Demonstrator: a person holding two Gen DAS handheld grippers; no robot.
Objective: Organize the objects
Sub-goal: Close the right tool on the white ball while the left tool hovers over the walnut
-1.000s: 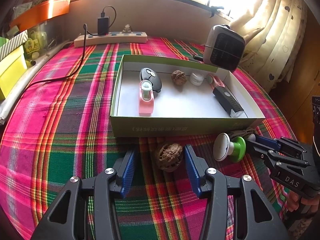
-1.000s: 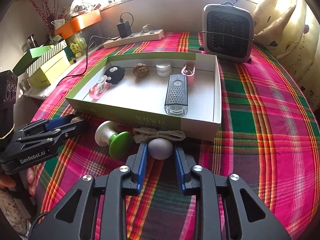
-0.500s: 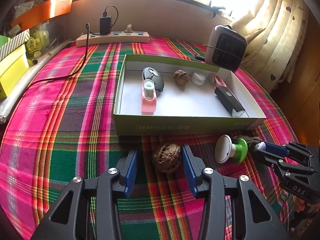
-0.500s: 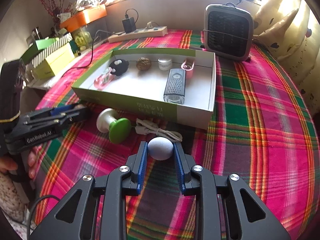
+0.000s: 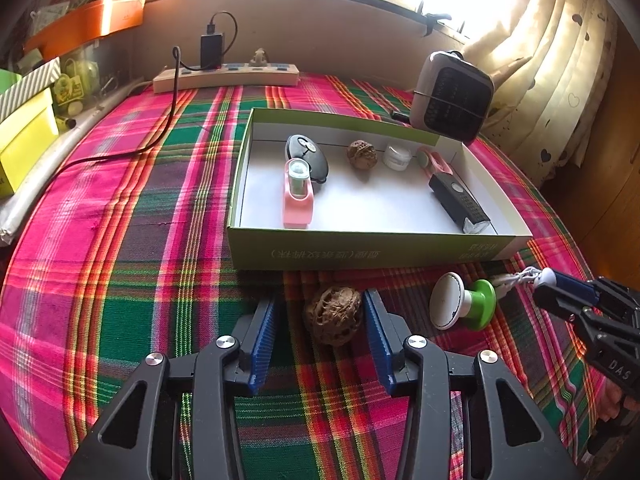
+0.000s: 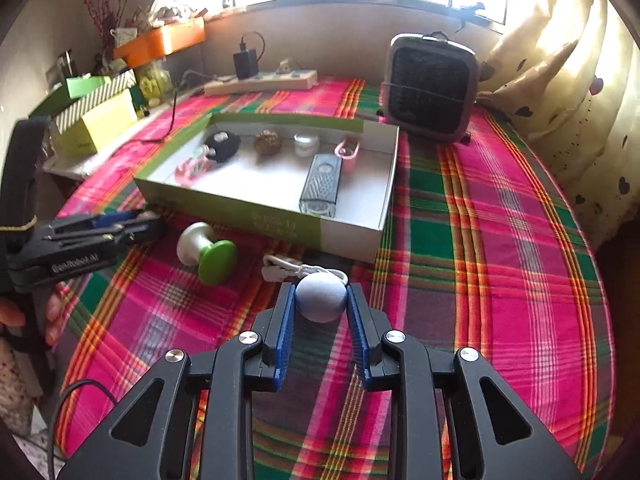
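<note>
My left gripper (image 5: 320, 320) is open around a brown walnut (image 5: 335, 314) that lies on the plaid cloth just in front of the green-and-white box (image 5: 376, 254). The right pad touches the walnut and the left pad stands apart from it. My right gripper (image 6: 321, 306) is shut on a pale grey ball (image 6: 321, 297) and holds it above the cloth, right of the box's near corner (image 6: 352, 236). The box holds a black fob, a pink holder, a second walnut, a small jar and a black grater.
A white-and-green stamper (image 5: 462, 306) and a coiled white cable (image 6: 298, 270) lie in front of the box. A small heater (image 6: 430, 86) stands behind the box on the right. A power strip (image 5: 226, 76) lies at the back.
My right gripper has lifted the grey ball off the cloth and drawn back. My left gripper has narrowed around the walnut, which has stayed in place.
</note>
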